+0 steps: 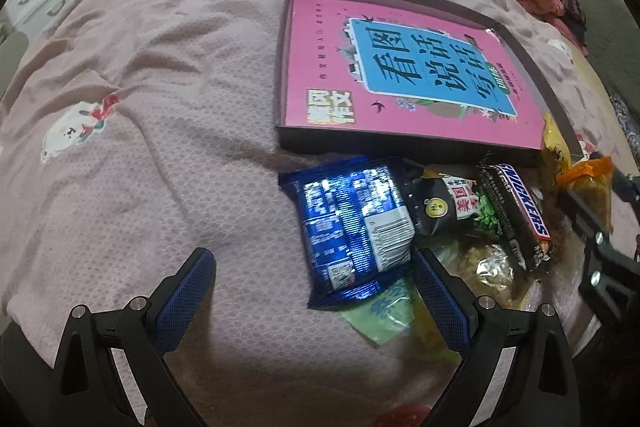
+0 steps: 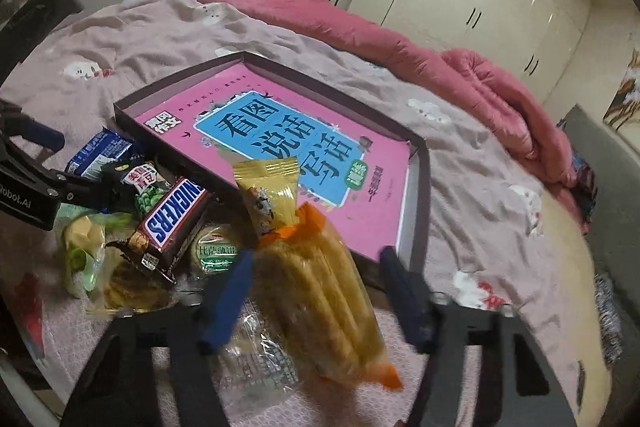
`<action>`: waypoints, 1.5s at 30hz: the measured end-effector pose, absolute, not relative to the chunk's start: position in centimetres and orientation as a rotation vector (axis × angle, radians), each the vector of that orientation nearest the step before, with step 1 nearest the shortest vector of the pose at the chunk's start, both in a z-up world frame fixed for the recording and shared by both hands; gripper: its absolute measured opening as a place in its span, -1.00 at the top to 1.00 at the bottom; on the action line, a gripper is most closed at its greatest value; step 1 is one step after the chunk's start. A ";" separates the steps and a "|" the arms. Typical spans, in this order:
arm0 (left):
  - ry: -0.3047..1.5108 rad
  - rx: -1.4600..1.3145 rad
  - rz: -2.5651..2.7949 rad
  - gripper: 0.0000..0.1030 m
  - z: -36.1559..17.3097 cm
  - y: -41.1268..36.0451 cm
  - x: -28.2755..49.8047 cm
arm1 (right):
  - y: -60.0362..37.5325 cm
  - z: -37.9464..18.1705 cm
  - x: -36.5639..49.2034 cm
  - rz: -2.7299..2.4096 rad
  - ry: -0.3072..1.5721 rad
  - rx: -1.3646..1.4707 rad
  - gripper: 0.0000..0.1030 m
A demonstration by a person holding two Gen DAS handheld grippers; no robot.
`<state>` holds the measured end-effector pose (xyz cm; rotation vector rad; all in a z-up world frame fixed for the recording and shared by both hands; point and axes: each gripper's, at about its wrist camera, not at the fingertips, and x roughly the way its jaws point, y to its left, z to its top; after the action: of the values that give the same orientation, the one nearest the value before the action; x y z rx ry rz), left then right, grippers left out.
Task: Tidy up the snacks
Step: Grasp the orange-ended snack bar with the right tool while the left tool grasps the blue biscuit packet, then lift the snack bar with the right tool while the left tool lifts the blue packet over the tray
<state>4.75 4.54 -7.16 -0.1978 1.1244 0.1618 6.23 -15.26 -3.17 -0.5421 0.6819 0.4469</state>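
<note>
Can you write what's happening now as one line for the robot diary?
left gripper: open, by blue packet | right gripper: open around yellow cracker bag | box: no snacks yet

Dim warm indoor light; glare on blue foil packet [image 1: 354,223]; right gripper [image 2: 316,285] motion-blurred; fisheye edges warped, vignetted.

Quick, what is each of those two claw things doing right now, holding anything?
Left gripper: open, holding nothing, next to the blue snack packet.
Right gripper: open around the orange-ended cracker bag, not clamped on it.
</note>
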 end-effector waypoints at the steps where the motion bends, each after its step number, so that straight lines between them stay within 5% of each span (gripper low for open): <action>1: 1.126 -0.197 0.168 -0.91 -7.1 4.7 4.7 | -15.5 -3.1 6.4 0.451 0.687 -0.515 0.03; 6: 1.120 -0.232 0.160 -0.91 -7.1 5.3 4.7 | -16.7 -2.5 6.8 0.466 0.711 -0.404 0.45; 25: 1.155 -0.254 0.142 -0.91 -8.2 3.5 7.3 | -18.2 -2.6 7.5 0.464 0.750 -0.284 0.48; 28: 1.140 -0.284 0.133 -0.76 -8.1 3.9 7.2 | -18.7 -2.3 7.3 0.460 0.746 -0.254 0.50; 34: 1.107 -0.324 0.077 -0.07 -7.4 4.4 6.5 | -19.4 -1.5 7.2 0.466 0.731 -0.206 0.51; 45: 1.042 -0.359 0.000 -0.04 -5.3 5.0 4.5 | -20.4 0.6 7.0 0.458 0.686 -0.127 0.52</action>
<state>4.46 5.01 -5.31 -0.3587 1.0425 0.0000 6.97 -20.44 0.61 -0.1274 0.6864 0.4577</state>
